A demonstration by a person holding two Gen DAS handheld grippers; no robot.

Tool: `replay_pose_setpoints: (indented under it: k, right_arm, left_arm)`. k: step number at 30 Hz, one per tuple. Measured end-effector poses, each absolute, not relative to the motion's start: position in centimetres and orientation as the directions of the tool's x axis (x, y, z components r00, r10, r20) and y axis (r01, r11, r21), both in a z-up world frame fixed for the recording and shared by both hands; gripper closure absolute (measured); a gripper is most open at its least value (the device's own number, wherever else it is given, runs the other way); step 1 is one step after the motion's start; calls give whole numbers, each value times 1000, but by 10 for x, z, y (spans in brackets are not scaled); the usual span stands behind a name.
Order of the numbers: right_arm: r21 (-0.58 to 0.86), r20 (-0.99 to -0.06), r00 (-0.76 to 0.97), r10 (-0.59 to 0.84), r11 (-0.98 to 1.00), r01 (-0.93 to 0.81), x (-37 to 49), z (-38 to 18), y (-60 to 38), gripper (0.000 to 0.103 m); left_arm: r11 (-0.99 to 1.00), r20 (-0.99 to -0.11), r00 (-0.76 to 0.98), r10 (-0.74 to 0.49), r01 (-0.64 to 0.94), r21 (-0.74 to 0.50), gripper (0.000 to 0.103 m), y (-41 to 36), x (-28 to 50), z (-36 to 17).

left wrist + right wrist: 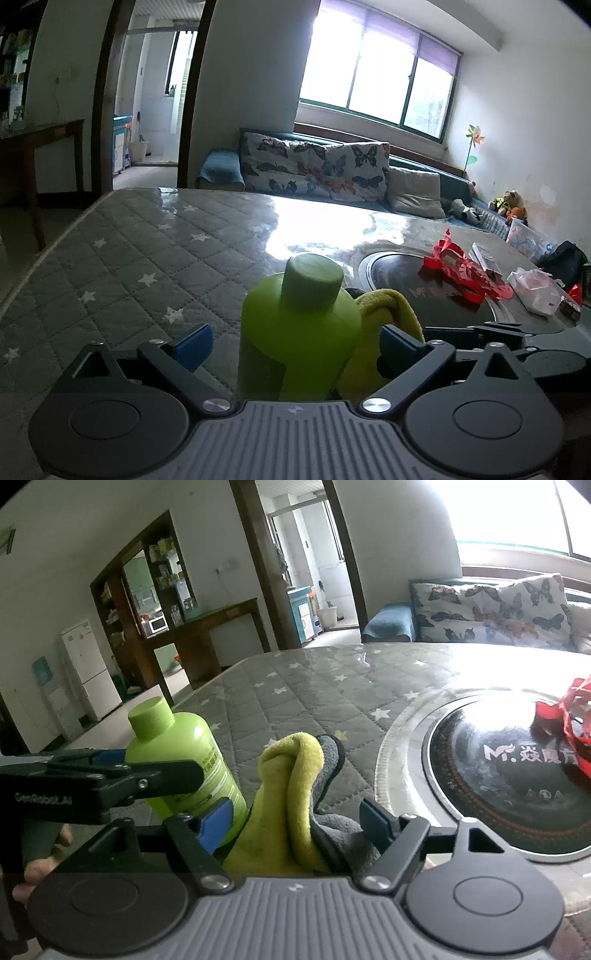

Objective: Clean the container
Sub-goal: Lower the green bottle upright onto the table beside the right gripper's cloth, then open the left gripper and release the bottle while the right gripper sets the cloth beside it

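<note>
Quilted grey cloth with white stars covers the tabletop (122,258), under a glossy clear sheet; a round black hob (509,775) is set into it. On this tabletop stands the bottle (295,332), green, capped and upright, the container to be cleaned. It sits between the jaws of the left gripper (291,343). In the left wrist view the blue pads (194,345) seem to stand a little off its sides, while in the right wrist view a jaw lies across its body, so I cannot tell whether it is clamped or only bracketed. Just beside the bottle, on its right, is the rag (291,790), yellow outside and grey within, bunched upright. The right gripper (291,825) has its jaws pressed in on that bunch, holding it.

As I judge it, wiping well calls for the left jaws to bear firmly on the bottle, low enough that it cannot tip, since a tall light bottle on soft quilting will rock under a sideways push. The rag should meet the wall flat, working around the free side and shoulder, then the cap (314,282), with the bottle turned to bring covered parts round.
</note>
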State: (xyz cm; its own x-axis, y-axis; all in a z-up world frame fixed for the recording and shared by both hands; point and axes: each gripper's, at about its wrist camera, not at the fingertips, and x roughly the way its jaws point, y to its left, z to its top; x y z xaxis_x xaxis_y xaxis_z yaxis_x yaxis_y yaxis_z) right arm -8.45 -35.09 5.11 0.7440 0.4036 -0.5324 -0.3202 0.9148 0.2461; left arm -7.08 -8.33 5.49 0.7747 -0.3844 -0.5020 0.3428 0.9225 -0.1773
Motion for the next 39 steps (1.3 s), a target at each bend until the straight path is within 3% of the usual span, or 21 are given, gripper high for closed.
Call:
replay_pose_setpoints:
  k: [11,22,39]
  right_arm:
    - [245,-523,765,376,926,-288,-97,53,-358,18]
    - [228,-514,792,329,943,-244,-112,54,-379,4]
    - [197,-541,807,239,968,-154,-114,45,-402,3]
  left_arm:
    - [928,-485,792,-370,338,-156,0,-76,-96,60]
    - [947,-504,802,-321,280,-158,0,-53,-107,53]
    - [969,-548,799,-246,194,-153,0,-35,-104,39]
